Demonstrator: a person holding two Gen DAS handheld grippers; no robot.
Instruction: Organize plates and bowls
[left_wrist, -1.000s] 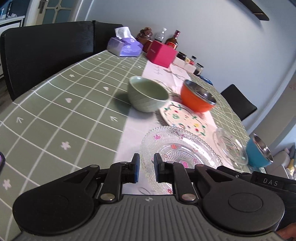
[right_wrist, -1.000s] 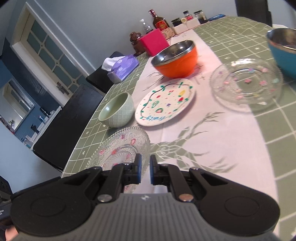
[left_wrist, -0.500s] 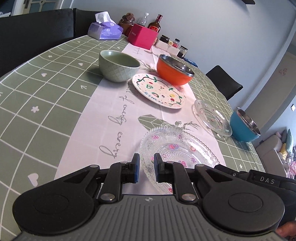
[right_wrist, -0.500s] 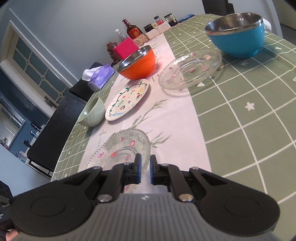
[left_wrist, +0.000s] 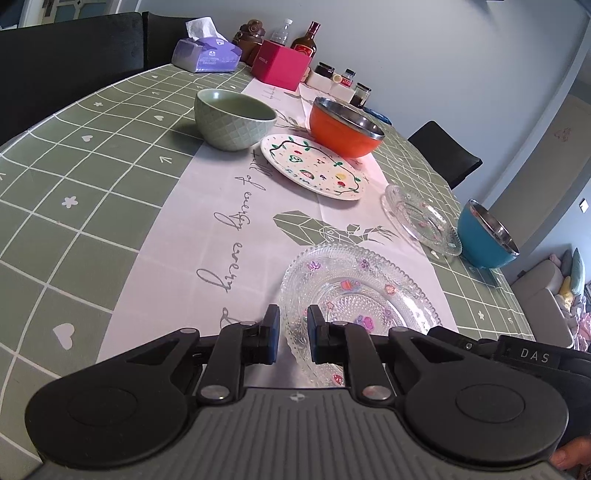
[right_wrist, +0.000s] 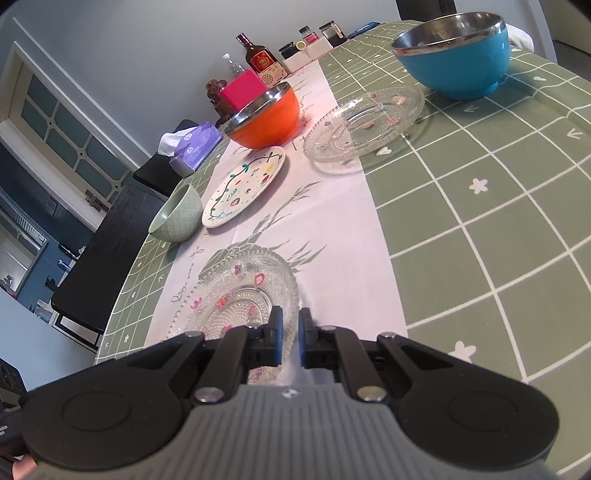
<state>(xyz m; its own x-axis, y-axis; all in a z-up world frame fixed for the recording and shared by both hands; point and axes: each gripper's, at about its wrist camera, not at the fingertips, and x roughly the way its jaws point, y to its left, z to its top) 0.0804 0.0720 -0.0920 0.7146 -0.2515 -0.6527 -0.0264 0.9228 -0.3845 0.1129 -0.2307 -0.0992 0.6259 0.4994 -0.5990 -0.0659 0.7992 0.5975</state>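
Note:
A large clear glass plate (left_wrist: 354, 291) with flower prints lies at the near end of the white runner; it also shows in the right wrist view (right_wrist: 240, 295). My left gripper (left_wrist: 291, 334) straddles its left rim, jaws a narrow gap apart. My right gripper (right_wrist: 288, 338) sits at its right rim, jaws a narrow gap apart. Beyond lie a painted white plate (left_wrist: 314, 166), a green bowl (left_wrist: 234, 118), an orange steel bowl (left_wrist: 345, 127), a smaller glass plate (left_wrist: 421, 219) and a blue steel bowl (left_wrist: 485, 240).
At the far end of the table stand a purple tissue box (left_wrist: 207, 55), a pink box (left_wrist: 280, 64), bottles (left_wrist: 304, 40) and small jars (left_wrist: 343, 83). Black chairs (left_wrist: 62, 59) line the left side; another black chair (left_wrist: 445, 153) stands at the right.
Both wrist views have swung and shifted over the table. Both grippers stay at the rim of the near glass plate with the same narrow jaw gap.

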